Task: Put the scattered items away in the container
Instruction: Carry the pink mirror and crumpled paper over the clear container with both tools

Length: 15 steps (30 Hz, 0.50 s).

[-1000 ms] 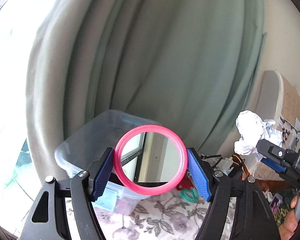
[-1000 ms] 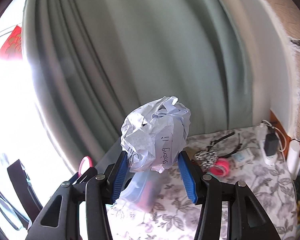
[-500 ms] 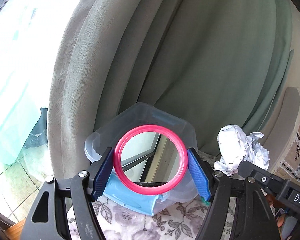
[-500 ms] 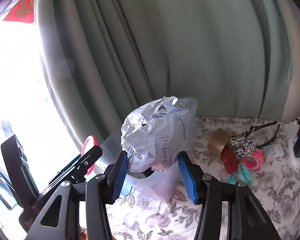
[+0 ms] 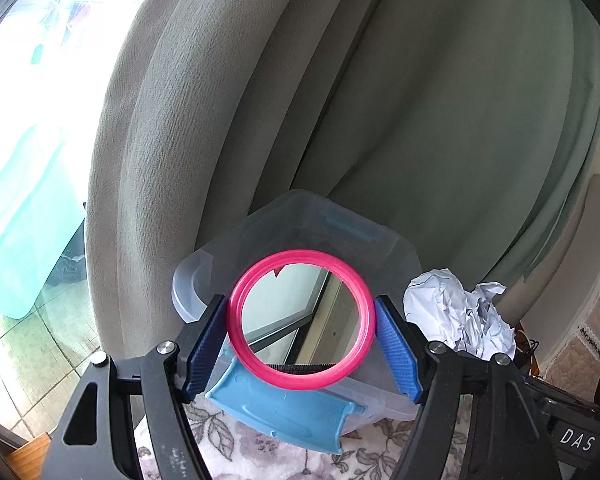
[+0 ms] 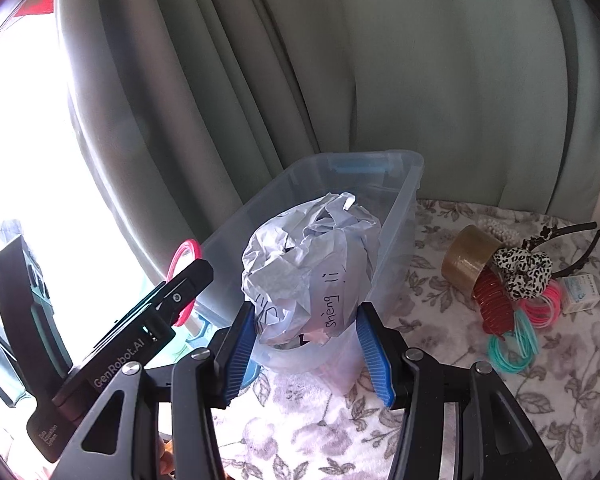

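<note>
Green curtains (image 6: 420, 80) backed the clear container (image 6: 396, 208); your left gripper (image 5: 302, 340) clamped the pink-rimmed mirror (image 5: 300, 320), your right gripper (image 6: 306, 344) gripped crumpled paper (image 6: 312, 264) near it.

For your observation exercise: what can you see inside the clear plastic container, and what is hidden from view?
Inside the clear plastic container only bare far walls show. The pink-rimmed mirror in the left gripper and the crumpled paper ball in the right gripper cover its floor, so any contents stay unseen.
</note>
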### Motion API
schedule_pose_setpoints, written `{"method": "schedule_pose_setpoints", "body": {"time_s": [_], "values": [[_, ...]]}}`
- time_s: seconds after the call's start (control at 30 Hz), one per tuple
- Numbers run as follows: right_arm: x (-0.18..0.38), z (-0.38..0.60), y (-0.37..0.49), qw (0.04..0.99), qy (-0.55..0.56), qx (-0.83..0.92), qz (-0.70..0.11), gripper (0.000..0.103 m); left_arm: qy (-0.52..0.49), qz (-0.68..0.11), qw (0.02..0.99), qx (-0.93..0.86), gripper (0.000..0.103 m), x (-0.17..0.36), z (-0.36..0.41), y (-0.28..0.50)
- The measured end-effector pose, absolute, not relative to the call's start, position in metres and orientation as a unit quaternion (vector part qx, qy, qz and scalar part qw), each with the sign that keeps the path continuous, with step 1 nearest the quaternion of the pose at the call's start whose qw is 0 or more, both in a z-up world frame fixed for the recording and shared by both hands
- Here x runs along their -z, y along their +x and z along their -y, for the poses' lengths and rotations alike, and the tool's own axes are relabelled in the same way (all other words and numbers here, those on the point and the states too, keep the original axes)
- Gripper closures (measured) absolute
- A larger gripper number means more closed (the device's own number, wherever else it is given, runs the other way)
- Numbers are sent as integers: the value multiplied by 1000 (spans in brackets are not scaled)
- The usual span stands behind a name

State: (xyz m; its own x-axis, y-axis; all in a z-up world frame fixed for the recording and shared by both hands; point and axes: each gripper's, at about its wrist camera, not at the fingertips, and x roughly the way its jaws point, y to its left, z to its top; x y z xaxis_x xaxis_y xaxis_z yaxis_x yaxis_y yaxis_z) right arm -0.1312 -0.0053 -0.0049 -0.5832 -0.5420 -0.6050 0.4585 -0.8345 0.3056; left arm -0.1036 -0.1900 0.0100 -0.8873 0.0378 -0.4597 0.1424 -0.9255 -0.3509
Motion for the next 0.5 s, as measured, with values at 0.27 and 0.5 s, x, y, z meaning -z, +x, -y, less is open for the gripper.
{"method": "schedule_pose_setpoints", "body": {"time_s": [0.27,0.5], "values": [[4,16,-139,286,363,885,58,47,238,-184,25,953,29,0,191,-124],[5,19,-146,288,359,886,56,46,237,-177,25,955,29,10,190,-135]]}}
